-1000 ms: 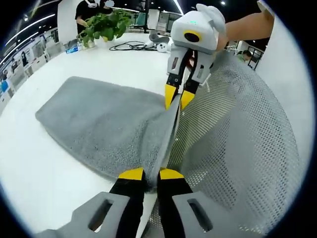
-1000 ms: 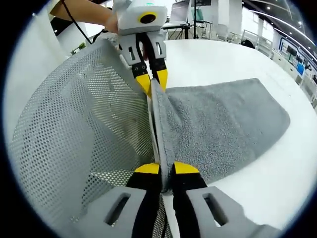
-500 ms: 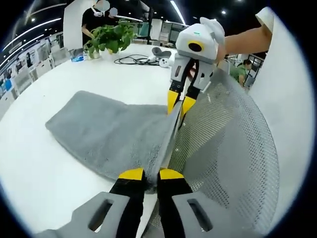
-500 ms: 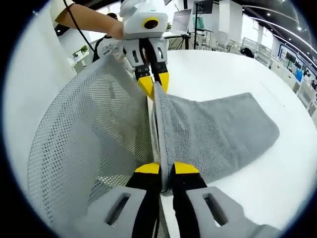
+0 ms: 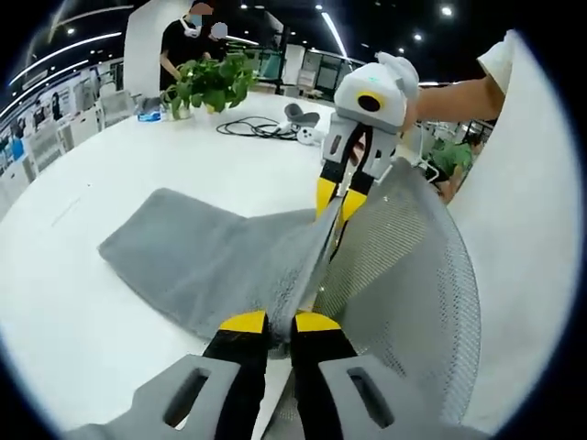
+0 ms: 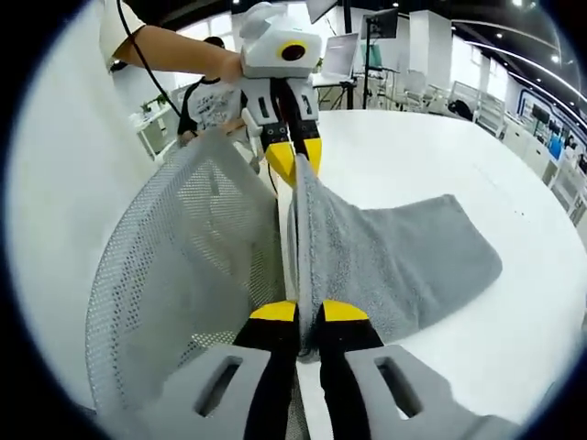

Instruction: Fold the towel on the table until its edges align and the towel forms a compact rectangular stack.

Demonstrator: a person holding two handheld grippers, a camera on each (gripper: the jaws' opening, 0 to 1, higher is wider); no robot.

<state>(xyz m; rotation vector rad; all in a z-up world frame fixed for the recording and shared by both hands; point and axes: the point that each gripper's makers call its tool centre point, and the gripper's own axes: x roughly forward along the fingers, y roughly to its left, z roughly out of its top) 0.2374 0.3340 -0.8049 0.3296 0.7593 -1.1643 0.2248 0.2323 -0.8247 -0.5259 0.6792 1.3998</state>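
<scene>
A grey towel lies partly on the white table, its near edge lifted and stretched taut between the two grippers. My left gripper is shut on one corner of that edge. At the edge's other end, the right gripper is shut on the far corner. In the right gripper view the same towel hangs down to the table; my right gripper pinches the near corner and the left gripper pinches the far one.
A grey mesh chair back stands right beside the lifted edge, and in the right gripper view the chair back is on the left. A potted plant, cables and a standing person are at the table's far side.
Both grippers have risen with the towel's edge held between them. More of the towel hangs off the table and its far end has slid closer to the held edge.
</scene>
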